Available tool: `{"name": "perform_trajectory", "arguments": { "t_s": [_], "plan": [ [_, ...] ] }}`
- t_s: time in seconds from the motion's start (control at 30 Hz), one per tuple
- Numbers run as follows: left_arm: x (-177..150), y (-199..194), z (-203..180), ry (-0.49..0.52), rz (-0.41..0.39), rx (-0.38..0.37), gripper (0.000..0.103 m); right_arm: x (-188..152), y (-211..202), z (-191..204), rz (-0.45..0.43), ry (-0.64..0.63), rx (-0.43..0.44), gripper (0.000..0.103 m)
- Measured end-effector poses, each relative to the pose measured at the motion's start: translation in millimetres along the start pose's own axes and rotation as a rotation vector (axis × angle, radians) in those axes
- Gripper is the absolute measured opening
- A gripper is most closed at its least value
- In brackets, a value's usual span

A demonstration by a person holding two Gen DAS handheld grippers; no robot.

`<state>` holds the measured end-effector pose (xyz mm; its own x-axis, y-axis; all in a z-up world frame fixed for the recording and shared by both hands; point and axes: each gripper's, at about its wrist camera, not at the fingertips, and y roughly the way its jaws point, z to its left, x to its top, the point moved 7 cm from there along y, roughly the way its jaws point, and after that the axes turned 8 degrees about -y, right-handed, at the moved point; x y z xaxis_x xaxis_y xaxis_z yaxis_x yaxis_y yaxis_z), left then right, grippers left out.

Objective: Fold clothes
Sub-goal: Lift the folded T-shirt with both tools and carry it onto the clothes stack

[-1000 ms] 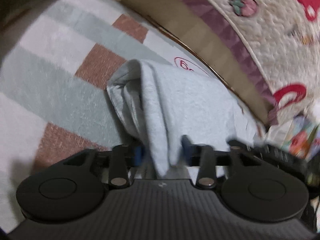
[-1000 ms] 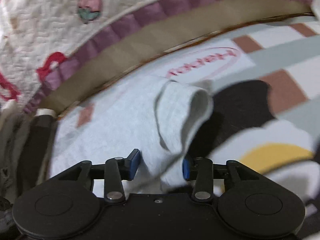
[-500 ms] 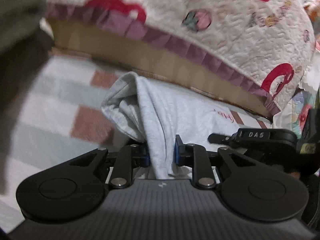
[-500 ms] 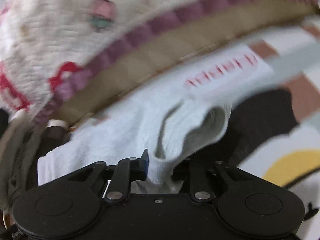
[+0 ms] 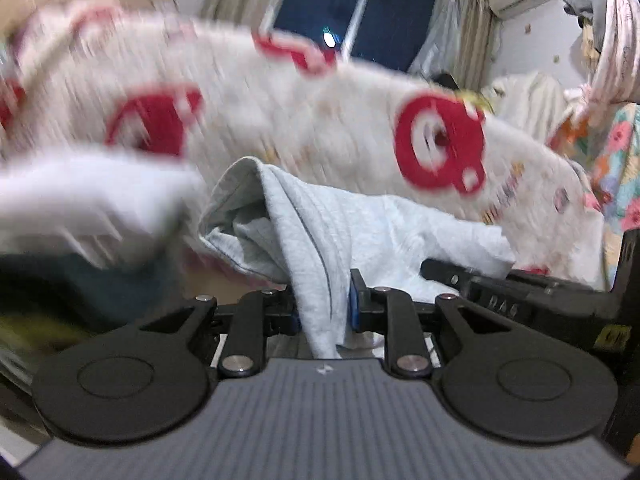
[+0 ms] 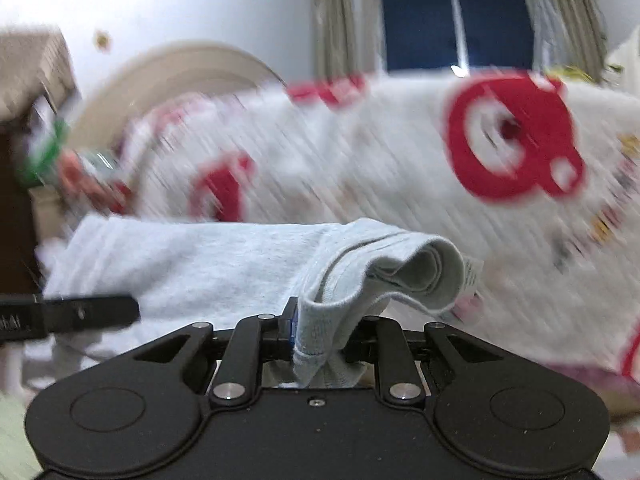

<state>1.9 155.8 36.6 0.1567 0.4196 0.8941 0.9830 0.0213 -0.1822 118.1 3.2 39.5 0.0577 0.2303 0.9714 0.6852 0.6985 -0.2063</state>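
Left gripper (image 5: pixel 323 309) and right gripper (image 6: pixel 325 330) each pinch a bunched edge of the light grey garment (image 6: pixel 192 264), held aloft between them before the quilt (image 6: pixel 360 168); folding appears unfinished.

A pale grey knitted garment (image 5: pixel 320 240) was held between the fingers of the left gripper (image 5: pixel 323 310), its bunched folds raised ahead and to the left. The same garment (image 6: pixel 200 264) was pinched at the right gripper (image 6: pixel 320 334), spread away to its left. A white quilt with red prints (image 6: pixel 400 160) was seen behind it, a dark window (image 6: pixel 452 20) further behind.
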Motion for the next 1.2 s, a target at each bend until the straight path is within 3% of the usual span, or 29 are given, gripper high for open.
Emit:
{"name": "perform_trajectory", "arguments": {
  "t_s": [0.13, 0.23, 0.37, 0.5, 0.63, 0.77, 0.8, 0.87, 0.9, 1.0, 1.1, 1.2],
  "plan": [
    [59, -35, 19, -0.021, -0.074, 0.054, 0.02, 71, 20, 36, 0.002, -0.136, 0.171, 0.022],
    [92, -38, 42, -0.013, -0.107, 0.121, 0.021, 127, 55, 67, 0.03, -0.202, 0.285, 0.021],
    [140, -32, 101, -0.145, -0.124, 0.115, 0.021, 168, 93, 98, 0.085, -0.1, 0.361, 0.021],
    [167, -4, 176, -0.301, -0.035, 0.084, 0.021, 153, 116, 117, 0.099, 0.116, 0.417, 0.021],
    [178, 42, 236, -0.303, 0.086, 0.112, 0.021, 114, 144, 149, 0.159, 0.221, 0.429, 0.022],
    [163, 91, 288, -0.29, 0.246, 0.152, 0.022, 72, 162, 177, 0.18, 0.194, 0.477, 0.027],
    [156, 98, 301, -0.312, 0.28, 0.159, 0.022, 63, 161, 181, 0.175, 0.188, 0.496, 0.033],
    [146, 102, 314, -0.353, 0.276, 0.144, 0.022, 52, 148, 178, 0.15, 0.205, 0.544, 0.034],
    [143, 101, 318, -0.366, 0.264, 0.136, 0.022, 50, 138, 176, 0.136, 0.203, 0.579, 0.044],
    [141, 98, 320, -0.365, 0.249, 0.124, 0.022, 46, 112, 158, 0.126, 0.209, 0.632, 0.052],
    [141, 95, 315, -0.335, 0.244, 0.109, 0.022, 51, 104, 124, 0.119, 0.342, 0.643, 0.066],
    [141, 91, 312, -0.33, 0.234, 0.099, 0.022, 56, 121, 96, 0.145, 0.51, 0.649, 0.069]
  ]
}}
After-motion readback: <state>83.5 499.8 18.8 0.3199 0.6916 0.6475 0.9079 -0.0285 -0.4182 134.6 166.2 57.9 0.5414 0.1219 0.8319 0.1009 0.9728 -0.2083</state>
